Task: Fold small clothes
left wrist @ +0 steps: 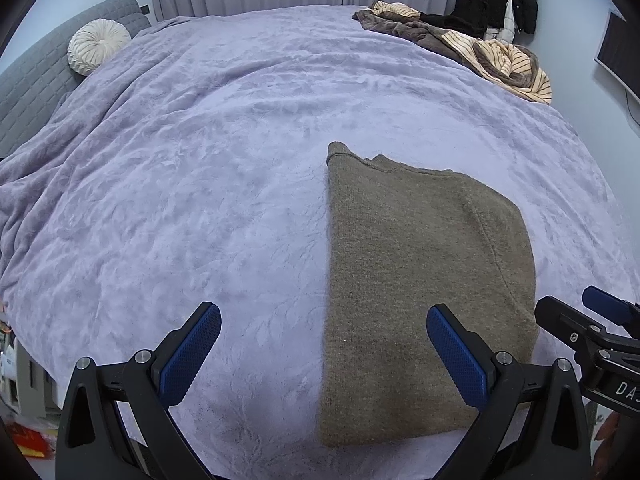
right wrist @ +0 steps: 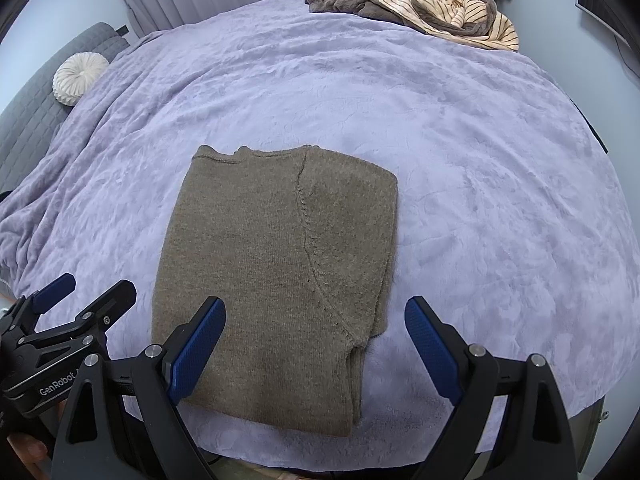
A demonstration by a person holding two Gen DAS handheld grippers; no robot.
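A brown knit sweater (left wrist: 420,272) lies folded lengthwise in a flat rectangle on the lilac blanket, near the bed's front edge; it also shows in the right wrist view (right wrist: 280,272). My left gripper (left wrist: 324,316) is open and empty, hovering over the sweater's near left edge. My right gripper (right wrist: 316,308) is open and empty over the sweater's near right part. The right gripper shows at the left wrist view's right edge (left wrist: 592,320), and the left gripper at the right wrist view's left edge (right wrist: 80,300).
The lilac blanket (left wrist: 200,160) covers the whole bed. A pile of brown and striped clothes (left wrist: 480,48) lies at the far right corner, also in the right wrist view (right wrist: 420,8). A round white cushion (left wrist: 98,46) rests against the grey headboard (left wrist: 36,80) at left.
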